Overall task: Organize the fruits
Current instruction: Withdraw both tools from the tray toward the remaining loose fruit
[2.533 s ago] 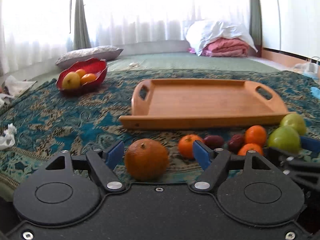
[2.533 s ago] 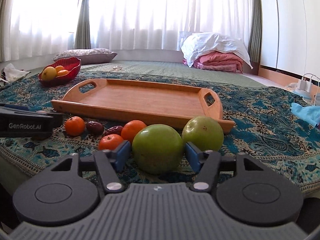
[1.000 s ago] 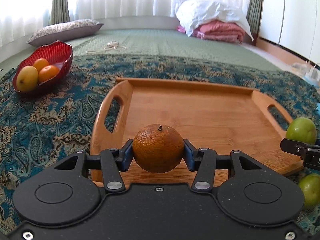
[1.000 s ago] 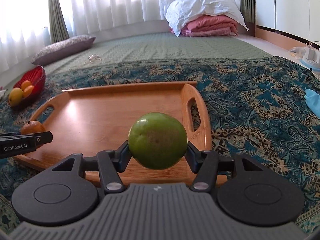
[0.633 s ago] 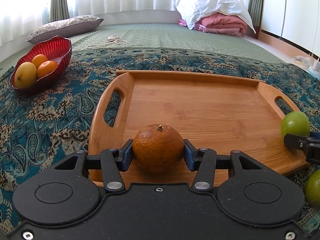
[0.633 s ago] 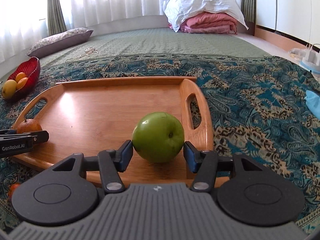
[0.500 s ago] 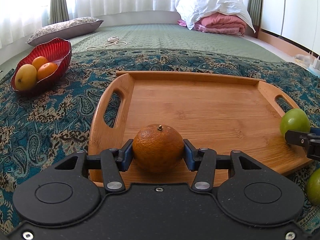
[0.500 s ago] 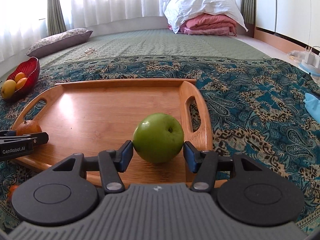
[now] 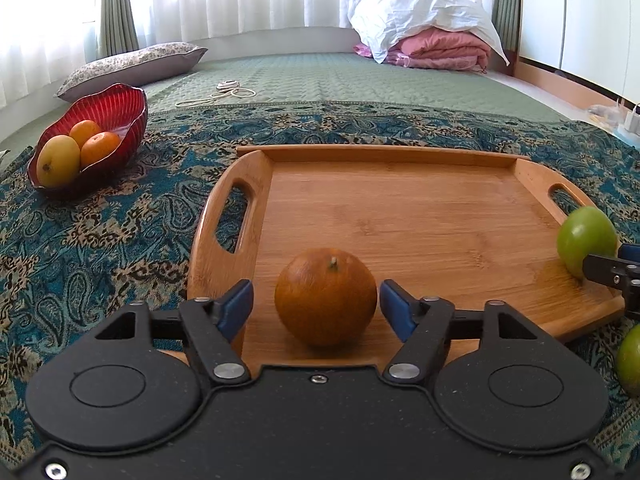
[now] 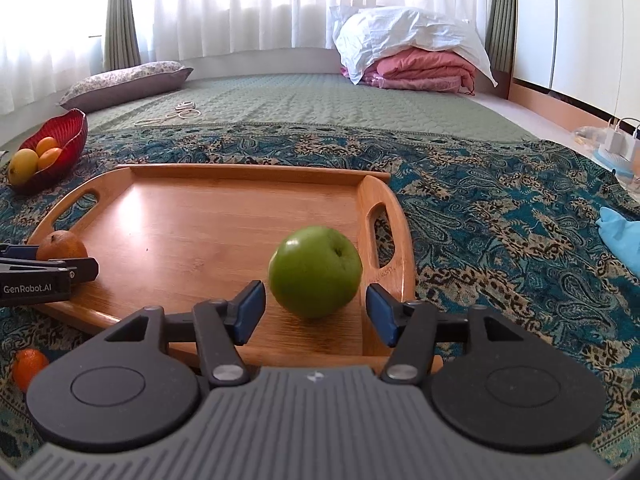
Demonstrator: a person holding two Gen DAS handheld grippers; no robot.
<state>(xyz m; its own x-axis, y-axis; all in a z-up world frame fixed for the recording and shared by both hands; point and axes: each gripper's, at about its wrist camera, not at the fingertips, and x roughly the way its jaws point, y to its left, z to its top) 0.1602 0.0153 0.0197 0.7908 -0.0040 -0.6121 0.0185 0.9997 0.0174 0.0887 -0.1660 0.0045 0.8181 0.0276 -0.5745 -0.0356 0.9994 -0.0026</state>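
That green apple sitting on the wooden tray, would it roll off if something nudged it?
Probably it would roll a little: the green apple is round and rests free between the open right gripper. The wooden tray looks smooth and glossy, so little would slow it. Its raised rim would likely stop it. The skin looks shiny, so perhaps slippery to grip.

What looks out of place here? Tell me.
Nothing is spilled or damaged. The orange and green apple sit upright on the wooden tray, each between an open claw. Only oddities: loose fruit off the tray, a small orange and another green apple on the cloth.
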